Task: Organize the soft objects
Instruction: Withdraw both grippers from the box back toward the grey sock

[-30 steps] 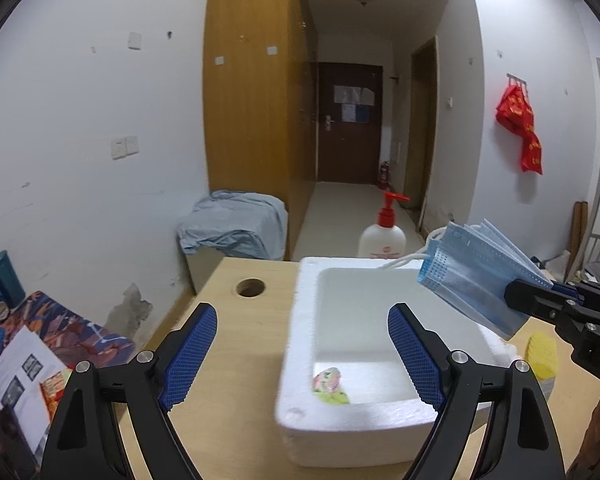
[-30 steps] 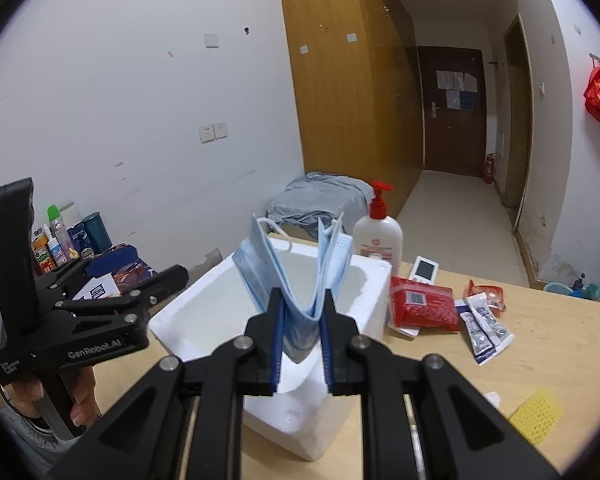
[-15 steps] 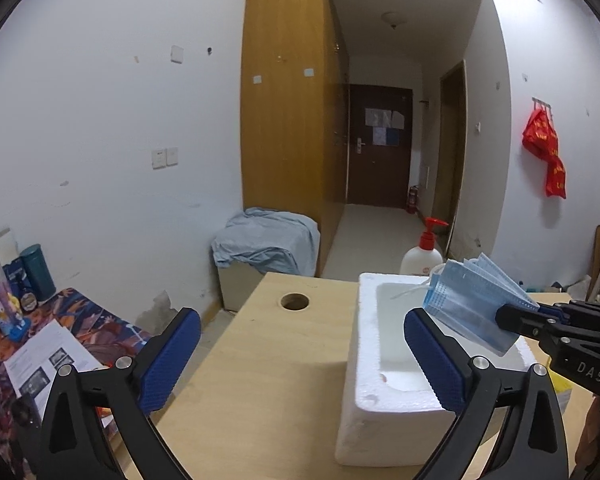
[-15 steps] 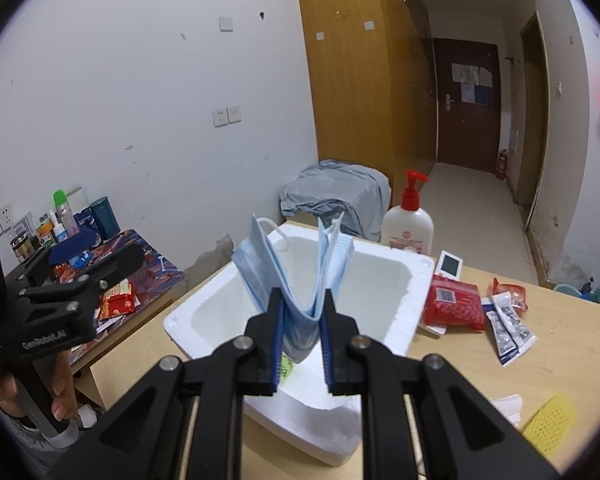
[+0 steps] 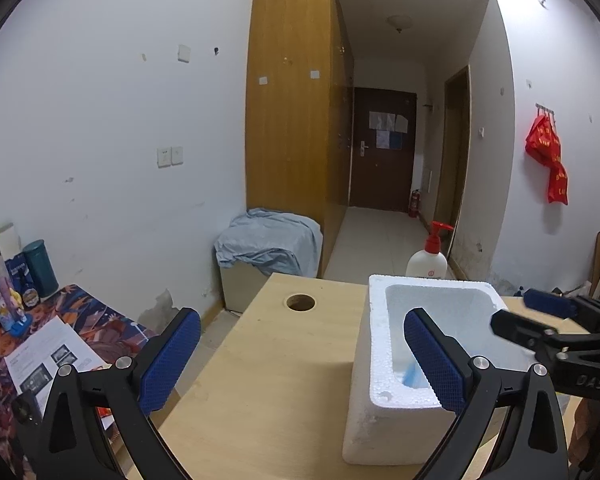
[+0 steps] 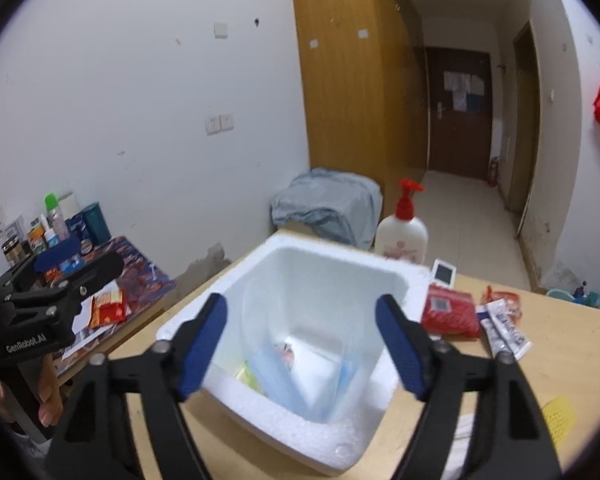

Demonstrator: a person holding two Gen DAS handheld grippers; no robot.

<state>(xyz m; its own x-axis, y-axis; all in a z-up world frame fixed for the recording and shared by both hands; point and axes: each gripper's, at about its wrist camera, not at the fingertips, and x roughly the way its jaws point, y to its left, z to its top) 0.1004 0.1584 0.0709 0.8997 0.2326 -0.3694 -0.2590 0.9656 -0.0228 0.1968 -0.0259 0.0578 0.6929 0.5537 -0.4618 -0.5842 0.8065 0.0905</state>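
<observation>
A white foam box (image 6: 300, 280) stands on the wooden table (image 5: 280, 360); it also shows in the left wrist view (image 5: 384, 412). A stack of blue face masks (image 6: 300, 368), blurred, is falling into the box below my right gripper (image 6: 300, 344), which is open and empty above it. A blue edge of the masks (image 5: 411, 374) shows inside the box. My left gripper (image 5: 300, 356) is open and empty, left of the box and over the table. The right gripper (image 5: 540, 320) shows open at the box's right in the left wrist view.
A lotion pump bottle (image 6: 402, 232) stands behind the box. Red packets (image 6: 452, 312), sachets (image 6: 504, 332), a small white device (image 6: 444, 270) and a yellow pad (image 6: 556, 416) lie to its right. The table has a round hole (image 5: 300, 303). A cluttered side table (image 5: 40, 340) stands left.
My right gripper has opened and let go of the face masks, which drop into the foam box. My left gripper has drawn back and to the left.
</observation>
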